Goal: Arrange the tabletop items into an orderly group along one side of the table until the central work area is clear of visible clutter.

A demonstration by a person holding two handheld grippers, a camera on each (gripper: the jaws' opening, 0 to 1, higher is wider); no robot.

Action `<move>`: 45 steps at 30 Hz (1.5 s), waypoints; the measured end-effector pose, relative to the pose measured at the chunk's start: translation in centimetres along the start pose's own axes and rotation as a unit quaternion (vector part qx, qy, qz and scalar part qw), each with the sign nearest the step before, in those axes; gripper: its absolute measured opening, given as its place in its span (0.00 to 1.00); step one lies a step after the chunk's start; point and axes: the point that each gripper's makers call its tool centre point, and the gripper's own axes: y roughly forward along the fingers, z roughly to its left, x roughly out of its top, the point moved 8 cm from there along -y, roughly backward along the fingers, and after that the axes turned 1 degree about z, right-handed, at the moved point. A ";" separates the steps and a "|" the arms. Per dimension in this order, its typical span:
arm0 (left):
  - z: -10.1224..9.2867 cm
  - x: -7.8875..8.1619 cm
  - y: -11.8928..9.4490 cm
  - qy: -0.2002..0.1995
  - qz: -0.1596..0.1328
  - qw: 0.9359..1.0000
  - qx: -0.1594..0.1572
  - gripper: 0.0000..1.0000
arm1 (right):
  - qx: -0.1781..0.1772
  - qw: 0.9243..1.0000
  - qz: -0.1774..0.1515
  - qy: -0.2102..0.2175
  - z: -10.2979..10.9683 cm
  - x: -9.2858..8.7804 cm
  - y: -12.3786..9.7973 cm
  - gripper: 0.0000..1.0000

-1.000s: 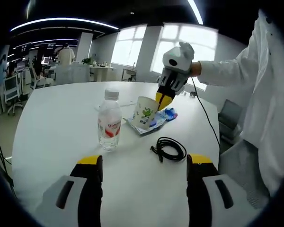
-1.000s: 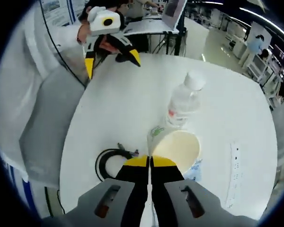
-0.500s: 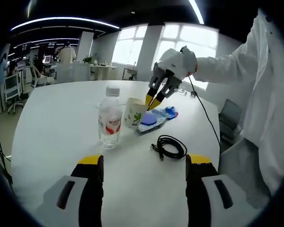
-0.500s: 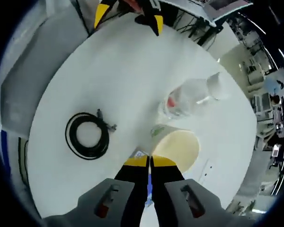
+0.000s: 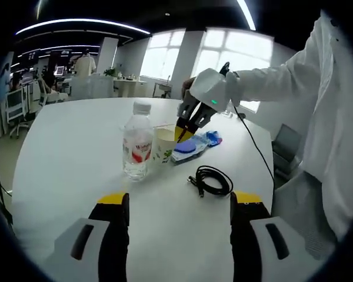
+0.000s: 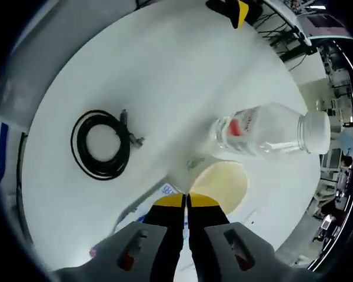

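Bright windows and office desks stand behind a round white table (image 5: 65, 153) that carries a small cluster of things. At its middle a paper cup (image 5: 163, 145) stands upright with its mouth up; in the right gripper view the cup (image 6: 222, 185) shows a pale cream inside with nothing in it. The right tool (image 5: 182, 130) is clenched on the cup's rim, its yellow-tipped jaws pressed together with the near wall of the cup between them, and in its own view the right tool (image 6: 187, 201) meets at the rim edge. Just beside the cup, touching or nearly so, a clear plastic water bottle (image 5: 136, 148) stands upright, long axis vertical, white cap on top and a red and white label around its middle; whether it holds water cannot be told. In the right gripper view the bottle (image 6: 265, 130) appears to lean with its cap toward the right, which is the camera's tilt. On the cup's other side lies a flat blue and white packet (image 5: 191, 145), partly behind the right tool. Nearer the person, a black cable (image 5: 212, 181) lies coiled in a loop on the table, apart from the cup. The left tool (image 5: 179, 202) hangs released above the near part of the table, jaws wide apart with nothing between them. A white sleeve (image 5: 276, 88) reaches in from the right.
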 end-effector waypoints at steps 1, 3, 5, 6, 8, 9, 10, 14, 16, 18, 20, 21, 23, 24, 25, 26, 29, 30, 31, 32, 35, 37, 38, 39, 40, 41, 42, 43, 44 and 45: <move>0.0 0.0 0.0 0.000 0.000 1.000 0.000 0.70 | -0.001 1.000 0.001 -0.002 -0.1 0.1 0.1 0.00; 0.0 -0.1 0.0 -0.001 0.001 1.000 0.000 0.70 | 0.002 1.000 0.003 -0.011 -0.2 0.2 0.4 0.00; 0.1 -0.2 0.0 -0.001 0.000 1.000 0.000 0.70 | 0.003 1.000 0.006 -0.012 -0.4 0.2 0.5 0.00; 0.1 -0.2 -0.1 -0.002 0.000 1.000 0.001 0.70 | 0.003 1.000 0.007 -0.016 -0.4 0.2 0.7 0.00; 0.1 -0.3 -0.1 -0.003 0.001 1.000 0.001 0.70 | 0.004 1.000 0.005 -0.009 -0.5 0.3 0.7 0.00; 0.1 -0.4 -0.1 -0.003 0.000 1.000 0.001 0.70 | 0.006 1.000 0.005 -0.010 -0.5 0.2 0.8 0.00; 0.1 -0.4 -0.2 -0.004 0.000 1.000 0.001 0.70 | 0.006 1.000 0.003 -0.012 -0.5 0.3 0.8 0.00; 0.2 -0.6 -0.2 -0.005 0.003 1.000 0.003 0.70 | 0.006 1.000 -0.002 -0.001 -0.5 0.4 0.9 0.00; 0.1 -0.5 -0.2 -0.006 0.001 1.000 0.002 0.70 | 0.007 1.000 0.001 0.000 -0.5 0.3 1.0 0.00; 0.1 -0.5 -0.2 -0.005 0.002 1.000 0.002 0.70 | 0.005 1.000 -0.005 0.000 -0.5 0.4 1.0 0.00; 0.1 -0.5 -0.2 -0.006 0.001 1.000 0.002 0.70 | 0.010 1.000 -0.001 0.008 -0.4 0.4 1.1 0.02; 0.1 -0.4 -0.2 -0.005 0.001 1.000 0.002 0.70 | 0.009 1.000 -0.008 0.015 -0.5 0.4 1.1 0.05; 0.1 -0.4 -0.2 -0.004 0.000 1.000 0.002 0.70 | 0.007 1.000 -0.010 0.021 -0.5 0.5 1.0 0.07; 0.1 -0.4 -0.2 -0.005 0.000 1.000 0.002 0.70 | 0.008 1.000 -0.009 0.020 -0.4 0.5 0.9 0.06; 0.1 -0.3 -0.2 -0.005 0.000 1.000 0.002 0.70 | 0.008 1.000 -0.009 0.020 -0.4 0.5 0.9 0.07; 0.1 -0.3 -0.2 -0.004 0.000 1.000 0.002 0.70 | 0.007 1.000 -0.008 0.021 -0.4 0.4 0.9 0.08; 0.1 -0.3 -0.1 -0.005 -0.001 1.000 0.001 0.71 | 0.006 0.999 -0.015 0.033 -0.2 0.4 0.8 0.10; 0.1 -0.3 -0.1 -0.003 0.000 1.000 0.001 0.71 | 0.006 0.999 -0.017 0.035 -0.2 0.5 0.8 0.12; 0.0 -0.3 -0.1 -0.003 0.000 1.000 0.000 0.71 | 0.006 0.999 -0.017 0.037 -0.2 0.5 0.8 0.13; 0.0 -0.3 -0.1 -0.003 -0.001 1.000 -0.001 0.71 | 0.005 0.999 -0.019 0.038 -0.1 0.5 0.8 0.14; 0.0 -0.3 -0.1 -0.002 0.000 1.000 -0.001 0.71 | 0.001 0.999 -0.021 0.043 0.0 0.5 0.8 0.16; 0.0 -0.3 -0.2 -0.002 0.000 1.000 -0.001 0.71 | -0.001 0.998 -0.025 0.052 0.1 0.4 0.7 0.19; -0.1 -0.2 -0.2 -0.001 0.000 1.000 -0.001 0.71 | -0.001 0.998 -0.027 0.054 0.1 0.4 0.7 0.19; -0.1 -0.2 -0.2 -0.001 -0.001 1.000 -0.001 0.72 | -0.003 0.998 -0.028 0.056 0.1 0.4 0.7 0.20; -0.1 -0.1 -0.2 -0.002 -0.001 1.000 -0.001 0.72 | -0.005 0.998 -0.030 0.059 0.1 0.4 0.6 0.22; -0.1 -0.1 -0.2 -0.001 -0.001 1.000 -0.001 0.72 | -0.007 0.997 -0.031 0.065 0.1 0.4 0.5 0.23; -0.1 -0.1 -0.2 0.001 0.001 1.000 0.000 0.72 | -0.009 0.997 -0.033 0.070 0.1 0.4 0.4 0.24; -0.1 0.0 -0.2 0.002 0.002 1.000 0.000 0.72 | -0.010 0.996 -0.038 0.074 0.2 0.4 0.3 0.24; -0.1 0.0 -0.2 0.002 0.002 1.000 -0.001 0.72 | -0.014 0.996 -0.041 0.081 0.2 0.3 0.2 0.25; -0.1 0.1 -0.2 0.003 0.001 1.000 -0.001 0.72 | -0.016 0.996 -0.042 0.082 0.2 0.3 0.2 0.26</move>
